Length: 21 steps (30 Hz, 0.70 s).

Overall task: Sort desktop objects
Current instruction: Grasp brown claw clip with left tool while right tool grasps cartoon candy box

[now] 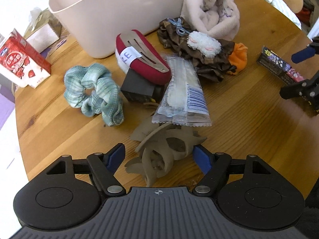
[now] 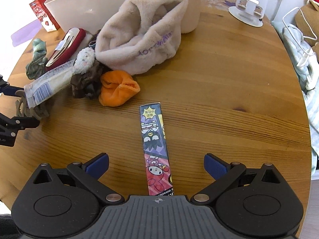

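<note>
Hair claw (image 1: 159, 155) btwn wide L jaws, unheld

Bright soft daylight, blown-out white top-left, faint shadows, sharp centre, strong fisheye bending at edges

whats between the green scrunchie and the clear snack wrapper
A small black box, partly under the red hair clip, sits between the green scrunchie and the wrapper: left wrist view.

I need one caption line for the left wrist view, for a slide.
Open left gripper straddles a taupe claw hair clip on the wooden table.
</note>
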Each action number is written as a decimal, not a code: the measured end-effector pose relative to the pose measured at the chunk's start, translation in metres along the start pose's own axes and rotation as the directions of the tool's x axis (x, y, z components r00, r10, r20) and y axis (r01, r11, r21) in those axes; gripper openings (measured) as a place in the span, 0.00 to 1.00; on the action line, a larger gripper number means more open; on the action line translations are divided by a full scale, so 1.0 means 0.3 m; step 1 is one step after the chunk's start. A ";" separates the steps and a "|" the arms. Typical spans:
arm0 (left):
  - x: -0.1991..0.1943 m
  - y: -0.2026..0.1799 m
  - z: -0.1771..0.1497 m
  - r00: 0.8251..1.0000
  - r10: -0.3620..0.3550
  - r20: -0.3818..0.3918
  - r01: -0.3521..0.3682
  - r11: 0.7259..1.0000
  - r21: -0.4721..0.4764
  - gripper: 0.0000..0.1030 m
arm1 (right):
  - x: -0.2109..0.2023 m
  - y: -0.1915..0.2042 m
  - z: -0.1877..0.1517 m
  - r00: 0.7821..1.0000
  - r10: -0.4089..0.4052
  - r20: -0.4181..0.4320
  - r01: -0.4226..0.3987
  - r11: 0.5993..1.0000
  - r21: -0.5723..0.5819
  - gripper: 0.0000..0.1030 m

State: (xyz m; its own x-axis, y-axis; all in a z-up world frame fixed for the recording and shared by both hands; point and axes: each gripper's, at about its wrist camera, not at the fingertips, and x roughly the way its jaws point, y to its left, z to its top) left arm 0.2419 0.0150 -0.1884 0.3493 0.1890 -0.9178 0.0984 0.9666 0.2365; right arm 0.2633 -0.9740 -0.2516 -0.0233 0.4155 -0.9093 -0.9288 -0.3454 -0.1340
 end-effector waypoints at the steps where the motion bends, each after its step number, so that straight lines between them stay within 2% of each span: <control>1: 0.000 -0.003 -0.002 1.000 0.000 0.006 0.000 1.000 0.011 0.71 | -0.002 -0.002 0.000 1.000 0.000 0.001 0.000 1.000 0.000 1.00; 4: 0.002 -0.008 -0.004 1.000 -0.006 0.012 0.006 0.999 0.032 0.62 | 0.005 -0.003 -0.001 1.000 0.001 0.004 -0.001 1.000 0.009 1.00; 6: 0.003 -0.008 -0.002 1.000 -0.005 0.014 0.004 0.999 0.035 0.61 | 0.006 -0.009 -0.002 1.000 0.005 0.006 -0.005 1.000 0.018 1.00; 11: 0.003 -0.003 -0.007 1.000 0.005 0.027 -0.005 0.999 0.032 0.59 | -0.003 -0.006 -0.006 1.000 0.004 0.019 -0.004 1.000 -0.004 0.84; 13: 0.001 0.001 -0.012 1.000 0.005 0.031 -0.006 1.000 0.029 0.59 | -0.011 0.001 -0.002 1.000 -0.005 0.029 0.005 1.000 -0.021 0.64; 14: 0.001 0.005 -0.013 1.000 0.002 0.028 -0.003 1.000 0.024 0.59 | -0.018 0.006 -0.004 0.999 -0.013 0.034 0.014 1.000 -0.026 0.58; 16: -0.002 0.016 -0.017 1.000 -0.005 0.027 0.005 1.000 0.006 0.58 | -0.028 0.005 -0.002 0.999 -0.019 0.040 0.020 0.999 -0.032 0.32; 17: -0.006 0.022 -0.020 0.999 -0.008 0.032 0.008 1.000 -0.004 0.58 | -0.031 0.004 0.000 0.999 -0.008 0.038 0.009 1.000 -0.027 0.24; 18: -0.010 0.029 -0.024 0.999 -0.011 0.036 0.011 1.000 -0.012 0.58 | -0.035 -0.006 0.002 0.999 0.000 0.038 0.001 1.000 -0.021 0.21; 21: -0.016 0.048 -0.040 0.999 -0.014 0.038 0.015 0.999 -0.029 0.58 | -0.041 -0.004 -0.002 0.999 0.017 0.040 -0.016 1.000 -0.014 0.21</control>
State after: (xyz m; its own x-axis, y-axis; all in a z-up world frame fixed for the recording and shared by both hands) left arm 0.2303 0.0302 -0.1844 0.3828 0.1692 -0.9082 0.0762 0.9740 0.2135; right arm 0.2651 -0.9792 -0.2405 -0.0535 0.4432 -0.8948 -0.9232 -0.3635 -0.1248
